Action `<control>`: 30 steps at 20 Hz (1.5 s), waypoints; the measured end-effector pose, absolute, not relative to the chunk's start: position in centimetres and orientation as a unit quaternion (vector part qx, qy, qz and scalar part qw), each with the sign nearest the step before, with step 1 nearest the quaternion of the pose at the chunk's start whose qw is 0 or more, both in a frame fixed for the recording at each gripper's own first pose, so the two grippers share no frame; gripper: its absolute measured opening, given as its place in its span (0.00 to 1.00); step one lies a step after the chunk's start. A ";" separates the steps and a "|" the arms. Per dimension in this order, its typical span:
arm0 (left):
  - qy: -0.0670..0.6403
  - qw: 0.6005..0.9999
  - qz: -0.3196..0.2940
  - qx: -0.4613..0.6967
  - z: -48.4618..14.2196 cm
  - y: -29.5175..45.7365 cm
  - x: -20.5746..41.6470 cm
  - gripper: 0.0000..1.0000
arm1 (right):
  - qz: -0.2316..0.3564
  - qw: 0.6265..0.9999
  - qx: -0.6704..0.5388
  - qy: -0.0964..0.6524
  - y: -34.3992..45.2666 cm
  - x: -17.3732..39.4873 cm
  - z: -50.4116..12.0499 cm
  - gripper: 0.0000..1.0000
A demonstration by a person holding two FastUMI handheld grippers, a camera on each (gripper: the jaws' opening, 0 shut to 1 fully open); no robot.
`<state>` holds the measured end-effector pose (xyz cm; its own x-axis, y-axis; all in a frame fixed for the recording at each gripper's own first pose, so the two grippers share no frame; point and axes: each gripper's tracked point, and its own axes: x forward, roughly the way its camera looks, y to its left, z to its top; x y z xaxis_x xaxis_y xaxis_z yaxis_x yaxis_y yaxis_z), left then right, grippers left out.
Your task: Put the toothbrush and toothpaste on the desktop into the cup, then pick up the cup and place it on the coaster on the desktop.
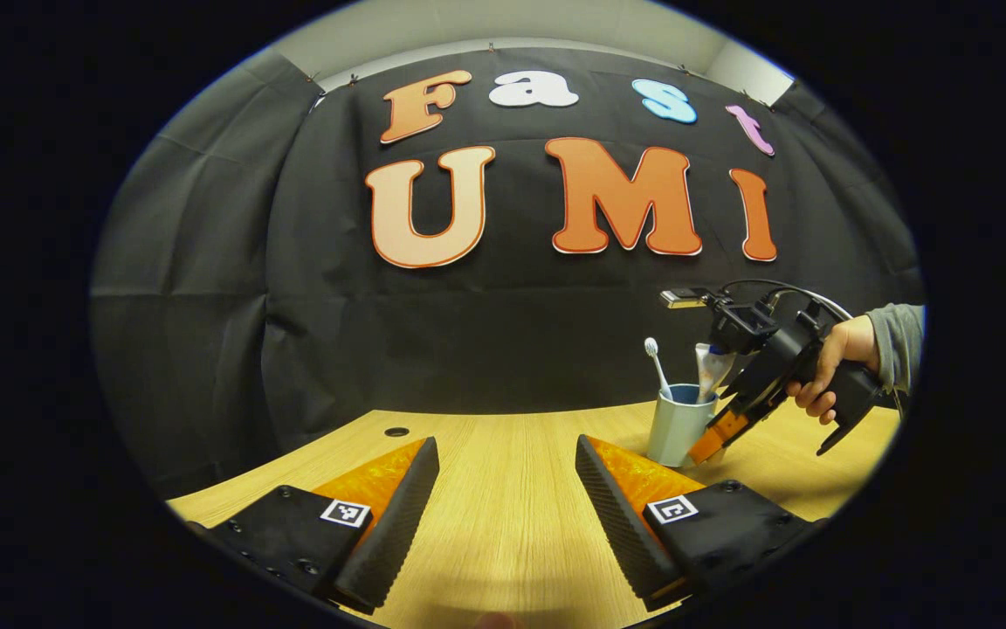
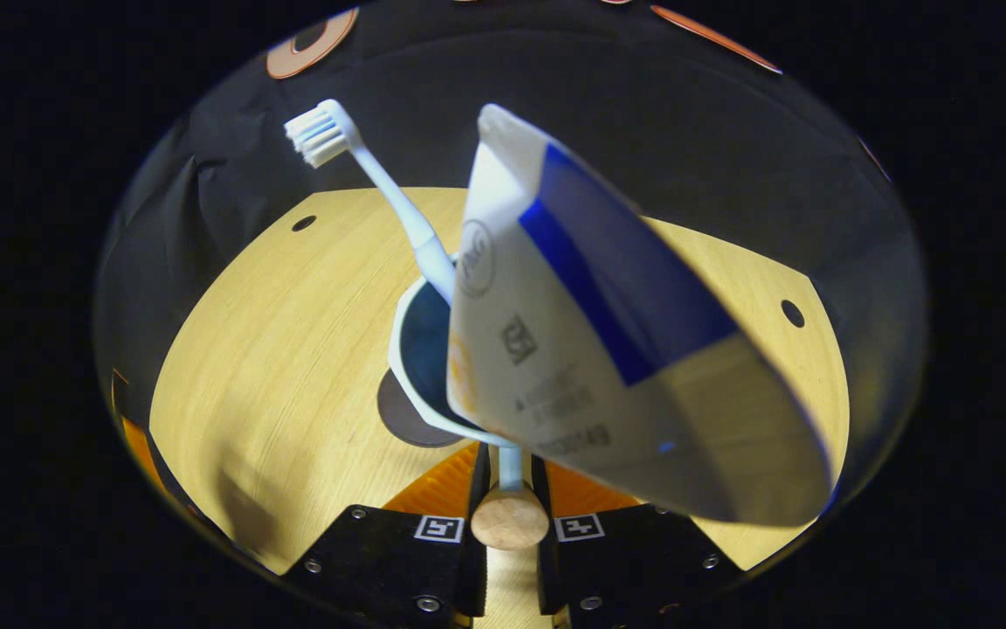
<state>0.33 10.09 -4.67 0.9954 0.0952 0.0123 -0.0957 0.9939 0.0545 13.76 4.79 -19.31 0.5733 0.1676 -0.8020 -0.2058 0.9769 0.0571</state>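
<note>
Right gripper (image 2: 510, 476) pinching round cup (image 2: 420, 349) handle

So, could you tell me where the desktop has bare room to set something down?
The wide bare stretch of desktop ahead of the open left gripper, back to the wall, is free. It is crowded at the right, where the right gripper grips the cup holding the toothbrush and toothpaste, over the coaster.

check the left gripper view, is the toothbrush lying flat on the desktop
No, the toothbrush stands in the cup, bristles up, beside the toothpaste.
</note>
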 end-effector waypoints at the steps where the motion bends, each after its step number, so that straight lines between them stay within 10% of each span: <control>1: -0.004 0.998 0.050 0.026 -4.9 10.5 0.2 0.99 | 0.110 0.887 -0.023 0.449 4.6 13.8 -19.1 0.23; 19: 0.021 0.995 0.097 -0.006 -7.5 15.0 -1.6 0.99 | 0.145 0.863 -0.049 0.481 3.9 13.5 -18.9 0.24; 30: 0.011 0.997 0.071 0.010 -5.5 11.1 -0.7 0.99 | 0.204 0.903 -0.008 0.377 2.8 10.2 -12.2 0.60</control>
<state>-0.72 11.13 -5.52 0.9898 0.1412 -0.0212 -0.1408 0.9898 0.0219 10.23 2.83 -12.17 0.6317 0.3625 -0.6852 -0.3749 0.9165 0.1393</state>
